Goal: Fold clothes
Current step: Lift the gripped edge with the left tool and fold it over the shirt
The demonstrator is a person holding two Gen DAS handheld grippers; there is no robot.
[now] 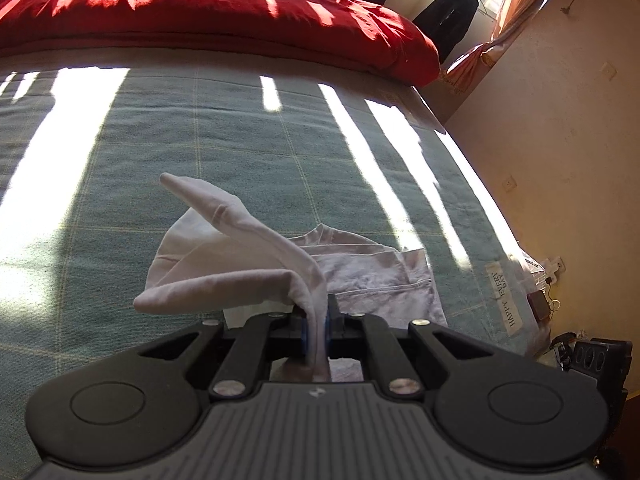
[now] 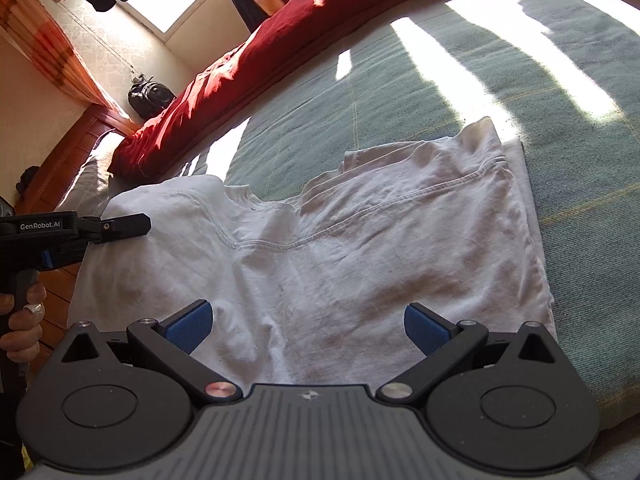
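Observation:
A white T-shirt point(image 2: 360, 248) lies partly folded on the green checked bedspread point(image 2: 520, 92). In the left wrist view my left gripper point(image 1: 315, 330) is shut on a fold of the white T-shirt point(image 1: 248, 248) and holds that part lifted off the bed, the cloth arching up and drooping away to the left. In the right wrist view my right gripper point(image 2: 308, 326) stands open just above the near part of the shirt, nothing between its blue pads point(image 2: 190, 326). The left gripper point(image 2: 136, 224) shows at that view's left edge, over the shirt's left side.
A red duvet point(image 1: 208, 12) lies bunched along the far end of the bed. The bed's right edge point(image 1: 492, 216) runs close to a beige wall. A hand point(image 2: 22, 320) grips the left tool's handle. A dark bag point(image 2: 150, 94) sits beyond the bed corner, with wooden floor at left.

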